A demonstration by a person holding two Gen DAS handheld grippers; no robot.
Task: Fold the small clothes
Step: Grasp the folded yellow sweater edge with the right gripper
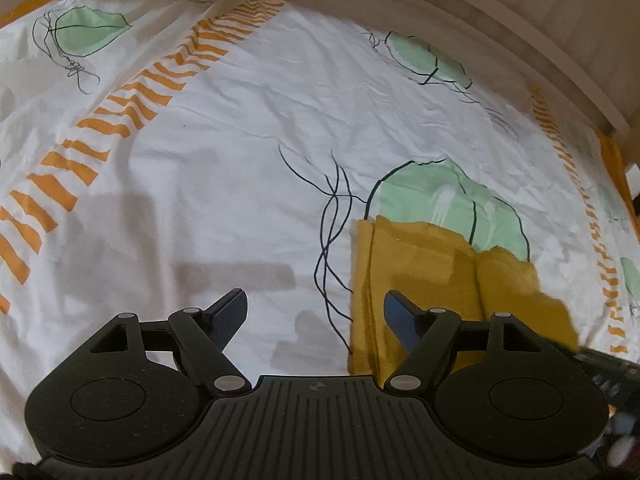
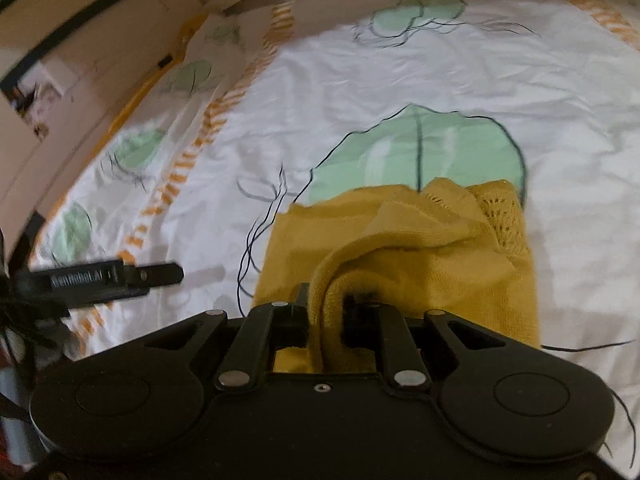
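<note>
A small mustard-yellow knitted garment (image 1: 420, 272) lies partly folded on the white patterned bedsheet (image 1: 240, 160). My left gripper (image 1: 316, 312) hangs open above the sheet, nothing between its fingers; its right finger stands over the garment's left edge. In the right wrist view my right gripper (image 2: 326, 300) is shut on a rolled edge of the yellow garment (image 2: 400, 248), which it lifts off the rest of the cloth; the fingertips are buried in the fabric. The left gripper (image 2: 132, 274) shows blurred at the left of that view.
The sheet (image 2: 360, 80) bears green leaf prints and orange striped bands. A pale bed frame edge (image 1: 500, 28) curves along the far side. A wall with a dark strip (image 2: 80, 12) stands beyond the bed at upper left.
</note>
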